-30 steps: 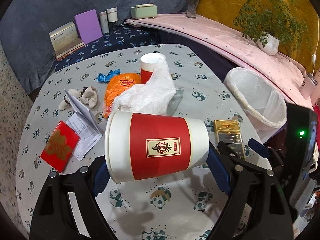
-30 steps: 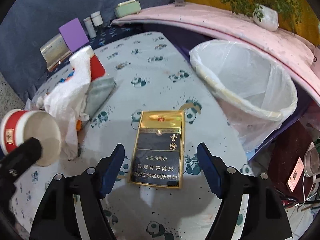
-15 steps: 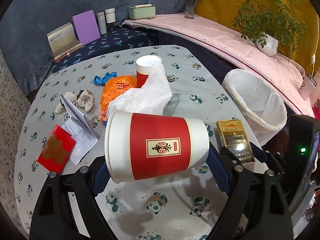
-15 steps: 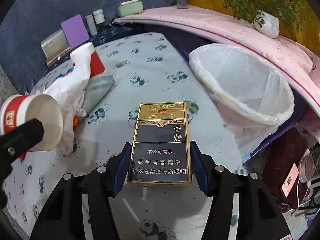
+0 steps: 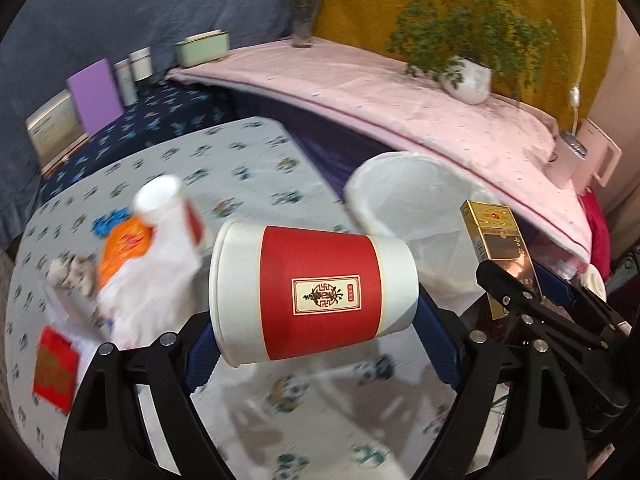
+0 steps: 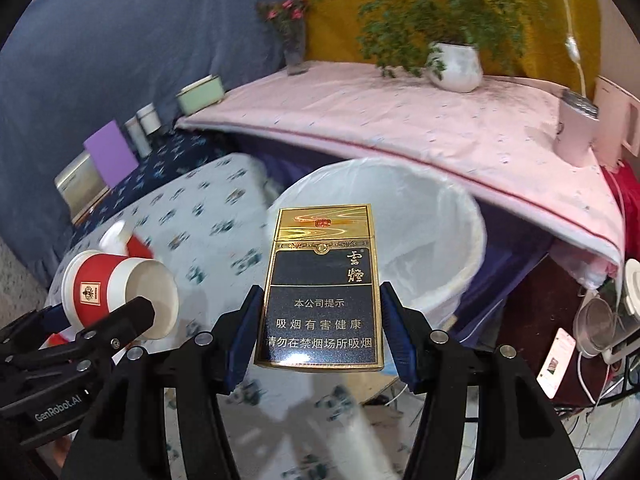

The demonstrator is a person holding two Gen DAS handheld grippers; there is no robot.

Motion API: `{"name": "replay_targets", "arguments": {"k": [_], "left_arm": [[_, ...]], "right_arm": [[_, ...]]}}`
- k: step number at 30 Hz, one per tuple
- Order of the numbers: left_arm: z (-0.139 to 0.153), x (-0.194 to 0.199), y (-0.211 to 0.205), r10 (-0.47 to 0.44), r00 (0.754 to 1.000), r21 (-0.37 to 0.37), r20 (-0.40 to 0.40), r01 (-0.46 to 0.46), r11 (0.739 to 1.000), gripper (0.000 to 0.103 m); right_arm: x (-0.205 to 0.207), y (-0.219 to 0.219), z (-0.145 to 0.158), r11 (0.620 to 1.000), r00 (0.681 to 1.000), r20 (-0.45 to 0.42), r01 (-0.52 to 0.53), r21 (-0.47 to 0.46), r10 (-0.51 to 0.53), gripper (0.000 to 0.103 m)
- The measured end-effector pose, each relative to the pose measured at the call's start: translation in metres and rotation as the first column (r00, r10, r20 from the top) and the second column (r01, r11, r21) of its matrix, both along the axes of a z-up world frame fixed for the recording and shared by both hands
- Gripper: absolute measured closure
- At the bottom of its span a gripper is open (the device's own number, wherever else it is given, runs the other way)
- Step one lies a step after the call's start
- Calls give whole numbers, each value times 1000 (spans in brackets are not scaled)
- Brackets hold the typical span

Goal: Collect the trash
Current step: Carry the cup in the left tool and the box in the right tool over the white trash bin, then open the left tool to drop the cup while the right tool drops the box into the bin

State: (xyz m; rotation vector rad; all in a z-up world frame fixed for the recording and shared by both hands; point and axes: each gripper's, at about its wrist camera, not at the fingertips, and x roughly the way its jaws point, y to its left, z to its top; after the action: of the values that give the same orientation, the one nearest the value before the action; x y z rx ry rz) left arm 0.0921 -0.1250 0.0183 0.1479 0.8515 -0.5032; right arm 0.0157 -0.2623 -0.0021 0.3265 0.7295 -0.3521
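The cup (image 5: 316, 292) was held sideways across the middle of the left wrist view, clamped between the blue pads of the left gripper (image 5: 316, 320), rim to the left and base to the right, exactly as a second before. Behind it the background had changed: the bin (image 5: 404, 200), earlier seen at the right edge of that view, was now found just above and right of the cup, and the table (image 5: 240, 168) with its remaining litter was blurred. At centre left the second cup (image 5: 160, 204) and the orange bag (image 5: 124, 248) were seen, and at lower left the red packet (image 5: 54, 372).

In the right wrist view the pack (image 6: 320, 292) was gripped upright in the centre by the right gripper (image 6: 320, 332), whose pads were pressed on both long edges. A second before, the pack had been lying flat on the table between jaws set wide of it; these had since been closed on it, and it was now raised clear of the cloth. The bin (image 6: 440, 232) was seen directly behind its top, at the centre of the frame, instead of at upper right. At lower left of this view the cup (image 6: 116, 284) was visible, and at the right of the left view the pack (image 5: 496, 248) in black fingers.
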Motion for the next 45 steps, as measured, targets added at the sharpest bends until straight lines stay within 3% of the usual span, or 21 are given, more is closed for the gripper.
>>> {"name": "replay_targets", "arguments": {"k": [9,19,22,30,33,45], "left_arm": [[-1,20,-82,-119,992,7,37,119,993,22],[-18,49,-127,-166,986,3,-12,166,986,22],[-22,55,-134,-160,987,7,-20,161,987,17],[-25,65,-126,-124,992,24,9,123,992,12],[-25,68,-119,-104,994,37,20,103,994,12],[-23,74,-78,-9,999,38,32,8,999,12]], "right_arm": [[0,-67,5,993,992,25,121,-7,-121,47],[16,-110,-5,986,985,17,169,3,-169,47],[19,-117,-7,983,983,14,181,1,-181,47],[34,-121,-9,986,986,11,168,1,-168,47],[44,-116,-12,990,990,4,144,5,-144,55],[63,-84,-3,997,997,16,77,-20,-77,48]]}}
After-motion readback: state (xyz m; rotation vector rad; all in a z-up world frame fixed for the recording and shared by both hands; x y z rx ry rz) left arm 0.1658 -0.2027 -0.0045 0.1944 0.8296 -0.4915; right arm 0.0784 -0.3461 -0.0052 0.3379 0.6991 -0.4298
